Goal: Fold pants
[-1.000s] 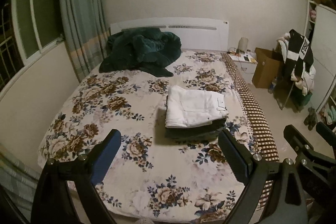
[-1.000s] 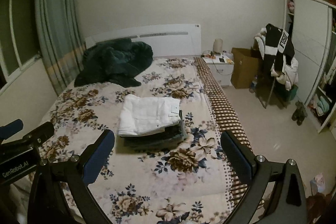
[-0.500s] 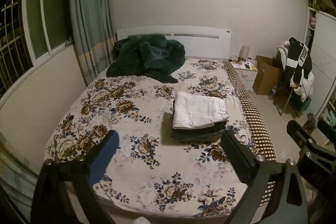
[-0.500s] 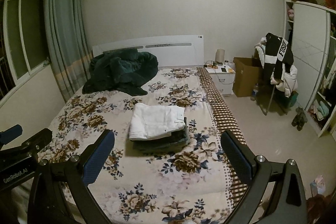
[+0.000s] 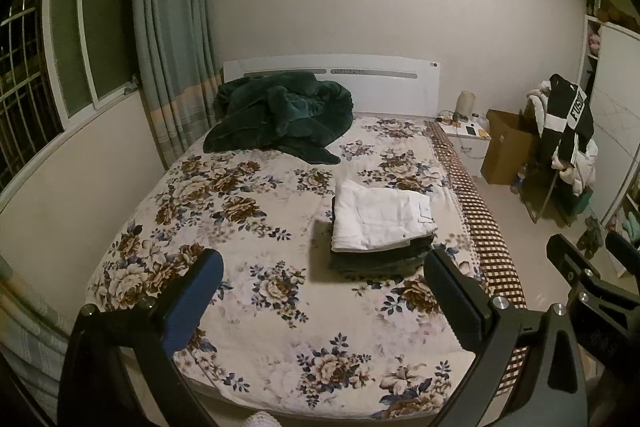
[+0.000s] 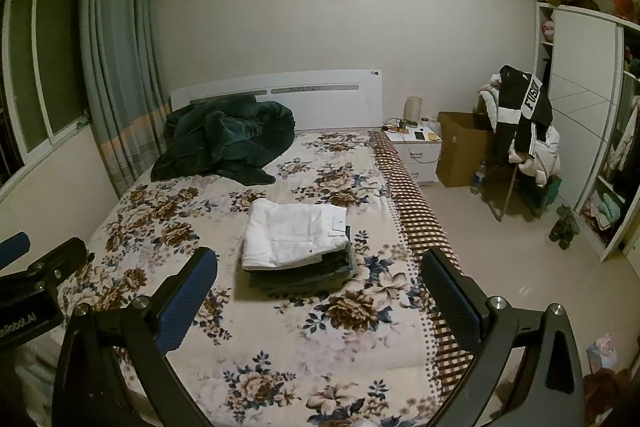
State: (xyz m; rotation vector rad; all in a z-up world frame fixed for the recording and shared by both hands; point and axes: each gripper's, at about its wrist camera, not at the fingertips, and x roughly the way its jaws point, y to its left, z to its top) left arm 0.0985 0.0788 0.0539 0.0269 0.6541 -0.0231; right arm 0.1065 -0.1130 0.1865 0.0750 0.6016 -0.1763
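Folded white pants (image 5: 380, 219) (image 6: 294, 233) lie on top of a stack of folded dark clothes (image 5: 376, 261) (image 6: 304, 273) on the floral bed (image 5: 240, 227) (image 6: 280, 327), toward its right side. My left gripper (image 5: 320, 291) is open and empty, held well back from the stack near the foot of the bed. My right gripper (image 6: 320, 287) is open and empty, also back from the stack. Each gripper shows at the edge of the other's view.
A crumpled dark green blanket (image 5: 280, 115) (image 6: 224, 139) lies by the white headboard (image 5: 332, 83). Right of the bed stand a nightstand (image 6: 416, 151), a cardboard box (image 6: 460, 155), a chair piled with clothes (image 6: 524, 131) and a wardrobe (image 6: 592, 107). Curtain and window are at left.
Both grippers have pulled back and risen away from the bed. The stack looks smaller and farther. The pants have not moved.
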